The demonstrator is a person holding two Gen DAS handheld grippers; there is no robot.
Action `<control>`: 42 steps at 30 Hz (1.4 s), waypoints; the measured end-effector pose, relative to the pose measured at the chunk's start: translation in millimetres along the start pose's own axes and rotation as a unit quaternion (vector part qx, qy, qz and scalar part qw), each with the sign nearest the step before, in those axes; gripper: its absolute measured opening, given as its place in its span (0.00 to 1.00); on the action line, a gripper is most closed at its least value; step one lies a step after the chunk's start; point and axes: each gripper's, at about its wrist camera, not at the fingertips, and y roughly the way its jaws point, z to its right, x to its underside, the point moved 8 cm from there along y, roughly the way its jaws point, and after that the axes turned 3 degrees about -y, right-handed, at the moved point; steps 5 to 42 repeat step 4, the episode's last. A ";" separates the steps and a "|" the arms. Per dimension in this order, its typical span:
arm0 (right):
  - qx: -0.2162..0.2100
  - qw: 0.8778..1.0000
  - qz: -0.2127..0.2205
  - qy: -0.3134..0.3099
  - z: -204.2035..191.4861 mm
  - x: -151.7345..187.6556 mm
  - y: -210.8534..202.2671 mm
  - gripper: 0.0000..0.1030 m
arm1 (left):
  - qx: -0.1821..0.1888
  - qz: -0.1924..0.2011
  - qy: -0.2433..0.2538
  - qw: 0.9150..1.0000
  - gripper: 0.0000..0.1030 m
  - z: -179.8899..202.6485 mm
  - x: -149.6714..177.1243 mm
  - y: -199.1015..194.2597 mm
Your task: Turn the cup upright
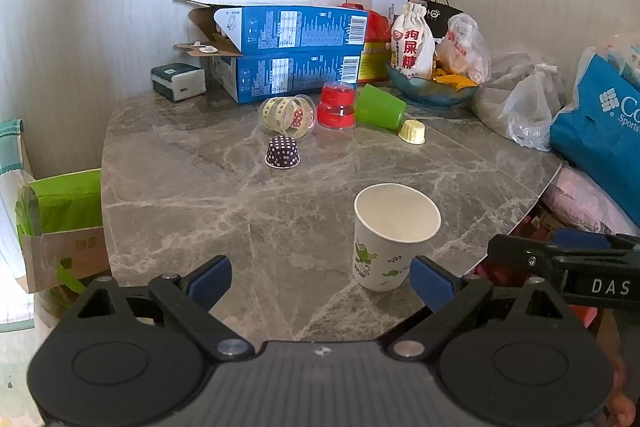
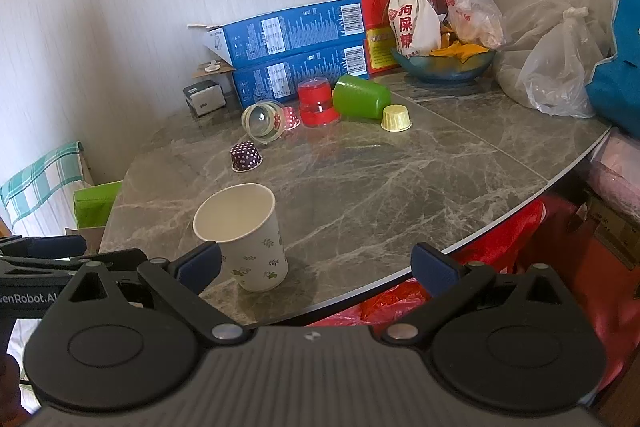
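Left wrist: left tool [image 1: 320, 279] spread, level.

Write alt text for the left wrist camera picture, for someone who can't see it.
A white paper cup stands upright near the front edge of a grey marble table, just ahead of the open left gripper, which holds nothing. Farther back, a green cup lies on its side among small cups, with blue boxes behind.

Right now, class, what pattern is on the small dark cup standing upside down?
White dots on dark purple cup, clearest in the left wrist view.
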 end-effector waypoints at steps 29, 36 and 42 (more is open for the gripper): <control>0.000 1.000 0.001 0.001 0.1 -0.7 -0.3 0.99 | 0.001 0.004 -0.003 1.000 0.94 -1.4 -1.4 -1.0; 0.000 1.000 0.001 0.001 0.1 -0.7 -0.3 0.99 | 0.001 0.004 -0.003 1.000 0.94 -1.4 -1.4 -1.0; 0.000 1.000 0.001 0.001 0.1 -0.7 -0.3 0.99 | 0.001 0.004 -0.003 1.000 0.94 -1.4 -1.4 -1.0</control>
